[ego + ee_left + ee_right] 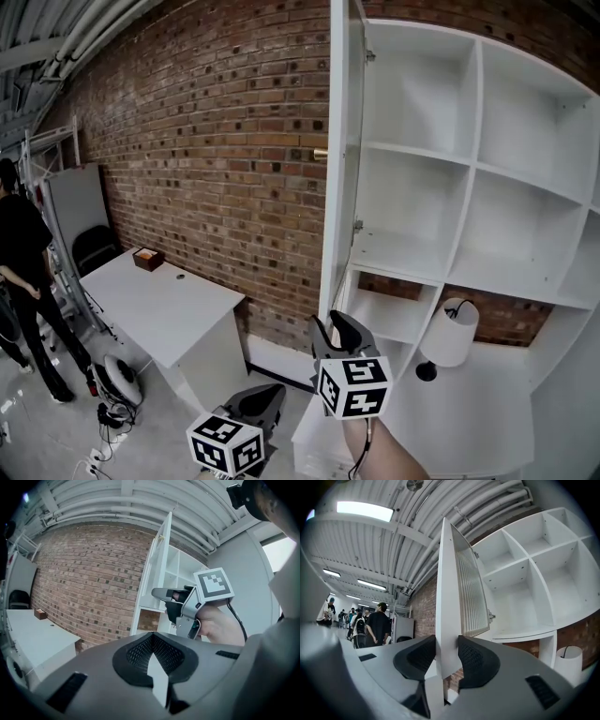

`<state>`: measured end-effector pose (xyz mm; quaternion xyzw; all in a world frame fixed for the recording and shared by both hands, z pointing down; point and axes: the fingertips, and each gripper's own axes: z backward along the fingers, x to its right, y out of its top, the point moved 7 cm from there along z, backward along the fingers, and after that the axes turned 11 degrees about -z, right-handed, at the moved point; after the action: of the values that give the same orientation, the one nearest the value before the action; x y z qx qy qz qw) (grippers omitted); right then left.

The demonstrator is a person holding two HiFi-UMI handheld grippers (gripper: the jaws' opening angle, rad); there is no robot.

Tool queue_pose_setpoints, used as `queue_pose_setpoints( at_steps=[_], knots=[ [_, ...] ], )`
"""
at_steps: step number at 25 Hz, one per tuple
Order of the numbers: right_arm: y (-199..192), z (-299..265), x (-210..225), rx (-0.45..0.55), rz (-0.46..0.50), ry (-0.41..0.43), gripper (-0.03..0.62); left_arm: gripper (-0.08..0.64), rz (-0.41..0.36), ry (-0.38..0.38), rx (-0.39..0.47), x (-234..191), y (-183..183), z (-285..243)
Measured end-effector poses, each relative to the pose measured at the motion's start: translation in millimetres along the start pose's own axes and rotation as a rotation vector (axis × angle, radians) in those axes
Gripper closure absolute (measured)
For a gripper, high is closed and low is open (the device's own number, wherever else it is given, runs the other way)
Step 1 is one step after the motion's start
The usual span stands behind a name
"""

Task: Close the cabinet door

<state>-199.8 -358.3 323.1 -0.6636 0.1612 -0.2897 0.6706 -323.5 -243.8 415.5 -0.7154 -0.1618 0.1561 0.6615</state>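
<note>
The tall white cabinet door (336, 141) stands wide open, edge-on to me in the head view, with a small brass knob (320, 154) on its outer face. My right gripper (333, 330) is at the door's lower part. In the right gripper view its two dark pads sit against either side of the door (447, 597) edge, so the right gripper (446, 656) is shut on it. My left gripper (258, 398) hangs lower and to the left, away from the door. Its tips meet in the left gripper view, so the left gripper (153, 637) is shut on nothing.
The white shelf unit (469, 187) behind the door has bare compartments; a white lamp (450, 333) stands in a lower one. A white desk (159, 300) with a small brown box (147, 258) stands against the brick wall at left. A person (23, 272) stands at far left.
</note>
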Motion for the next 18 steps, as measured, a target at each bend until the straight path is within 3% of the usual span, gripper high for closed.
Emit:
queue_pose_setpoints(
  at_steps=[18],
  knots=[
    [27.9, 68.0, 100.5, 0.008, -0.005, -0.117, 0.502, 0.552, -0.003, -0.128, 0.018, 75.2, 16.5, -68.4]
  ],
)
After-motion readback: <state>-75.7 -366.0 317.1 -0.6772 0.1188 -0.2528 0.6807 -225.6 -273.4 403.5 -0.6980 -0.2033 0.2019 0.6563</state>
